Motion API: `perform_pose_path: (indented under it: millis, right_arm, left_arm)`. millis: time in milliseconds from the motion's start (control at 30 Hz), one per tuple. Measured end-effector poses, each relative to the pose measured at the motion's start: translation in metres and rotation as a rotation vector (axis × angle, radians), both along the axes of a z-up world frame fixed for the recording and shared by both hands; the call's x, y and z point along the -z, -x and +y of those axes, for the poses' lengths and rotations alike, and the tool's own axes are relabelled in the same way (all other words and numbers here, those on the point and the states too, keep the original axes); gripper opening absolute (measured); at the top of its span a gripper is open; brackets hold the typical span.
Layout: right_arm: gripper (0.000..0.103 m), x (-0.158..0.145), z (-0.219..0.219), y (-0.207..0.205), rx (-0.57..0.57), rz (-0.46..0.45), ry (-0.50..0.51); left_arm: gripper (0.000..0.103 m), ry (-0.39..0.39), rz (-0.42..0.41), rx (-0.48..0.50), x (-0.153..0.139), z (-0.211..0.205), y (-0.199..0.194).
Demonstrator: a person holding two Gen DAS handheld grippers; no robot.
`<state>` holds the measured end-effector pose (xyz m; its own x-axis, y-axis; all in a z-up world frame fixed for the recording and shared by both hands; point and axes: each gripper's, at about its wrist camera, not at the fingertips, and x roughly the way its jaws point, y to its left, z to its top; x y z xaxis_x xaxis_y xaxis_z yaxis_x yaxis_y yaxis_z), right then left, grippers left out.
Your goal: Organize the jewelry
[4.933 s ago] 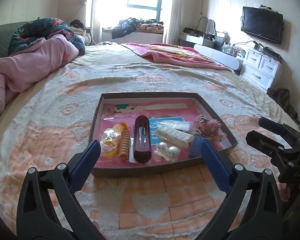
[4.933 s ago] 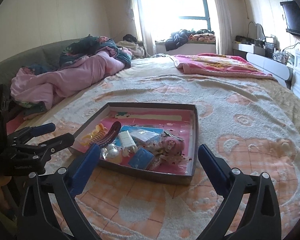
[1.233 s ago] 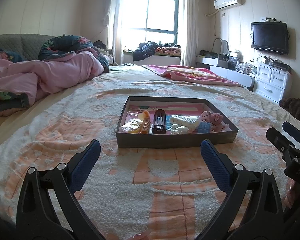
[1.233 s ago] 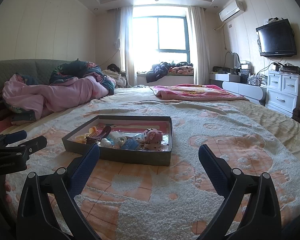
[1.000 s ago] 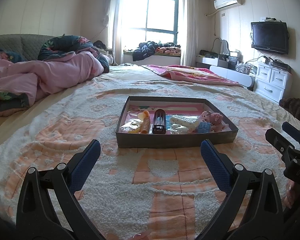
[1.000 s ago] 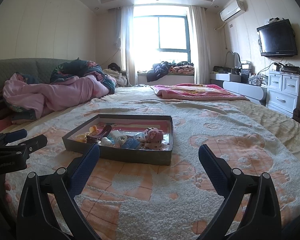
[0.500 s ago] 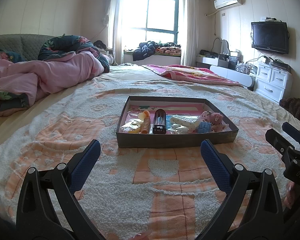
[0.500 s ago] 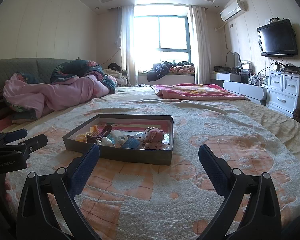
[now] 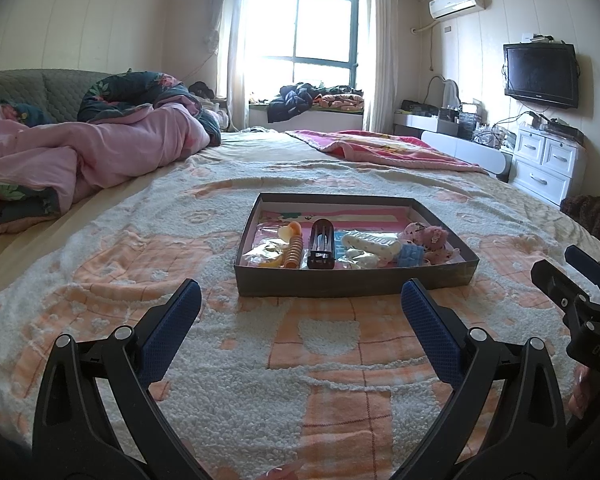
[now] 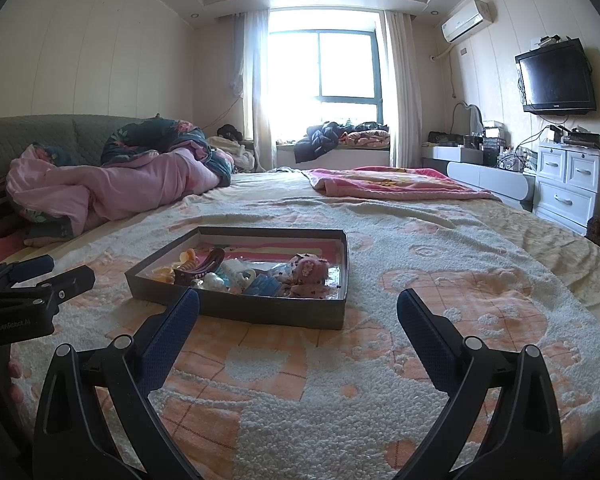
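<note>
Here, two empty tongs (image 9: 300, 300) (image 10: 298, 308) face one tray (image 9: 352, 280).

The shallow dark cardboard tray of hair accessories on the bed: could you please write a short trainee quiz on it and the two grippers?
1. True or false: the left gripper is shut on something from the shallow dark cardboard tray.
2. In the left wrist view, which lies nearest the tray's right end? A) orange spiral hair tie B) dark brown oblong hair clip C) pink fluffy hair accessory
3. Fill in: the tray rests on a peach-and-white ____.

Key: 1 false, both the left and the right gripper are open and hold nothing; 2 C; 3 blanket.
</note>
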<state>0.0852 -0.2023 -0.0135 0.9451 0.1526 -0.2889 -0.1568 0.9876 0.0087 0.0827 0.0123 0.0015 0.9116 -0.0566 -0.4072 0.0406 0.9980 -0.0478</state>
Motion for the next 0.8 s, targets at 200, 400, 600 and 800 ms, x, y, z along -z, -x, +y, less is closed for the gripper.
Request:
perform_pose_path:
  millis: [200,400,600,800]
  right_arm:
    - [0.097,0.0003,0.0005,-0.0002,0.0,0.002,0.0]
    - [0.097,0.0004,0.001,-0.0002,-0.001,0.001,0.002]
    - [0.097,0.0005,0.0012,-0.0002,0.0,0.001,0.004]
    - [0.097,0.0011,0.0007,0.0002,0.005,0.001,0.005]
  left_arm:
    - [0.092,-0.002,-0.001,-0.001,-0.0003,0.0006,0.0001]
    - [0.092,-0.002,0.001,-0.001,-0.0002,0.002,-0.0008]
    - [0.092,-0.003,0.0,0.003,0.0,0.0024,-0.0007]
    - [0.092,-0.002,0.001,0.001,0.0,0.0026,-0.0012]
